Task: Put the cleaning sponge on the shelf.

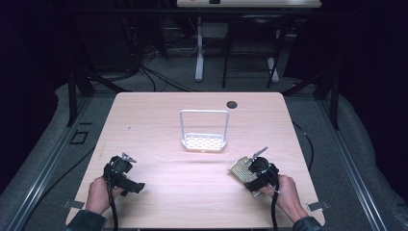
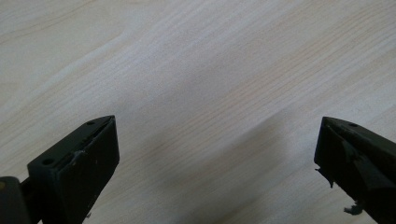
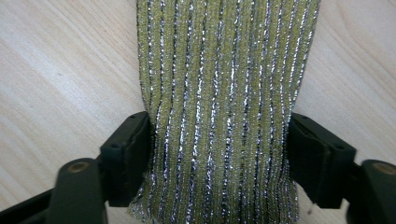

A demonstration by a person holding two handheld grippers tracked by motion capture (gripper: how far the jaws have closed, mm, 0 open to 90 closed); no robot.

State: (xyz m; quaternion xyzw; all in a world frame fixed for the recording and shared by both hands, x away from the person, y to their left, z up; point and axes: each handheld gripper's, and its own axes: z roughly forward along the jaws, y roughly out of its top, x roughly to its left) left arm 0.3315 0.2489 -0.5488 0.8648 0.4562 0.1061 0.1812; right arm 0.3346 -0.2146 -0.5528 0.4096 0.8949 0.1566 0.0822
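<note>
High view: one sponge [image 1: 242,169] pinched by right tool [image 1: 253,169], left tool [image 1: 126,159] spread, one rack [image 1: 203,142]

The sponge [image 3: 219,107] is yellow-green with glittering silver stripes running along its length. The table [image 1: 159,120] is pale wood with a fine light grain. The rack [image 1: 204,139] is white, its base perforated with small dots. Both grippers' jaws are matte black.
</note>
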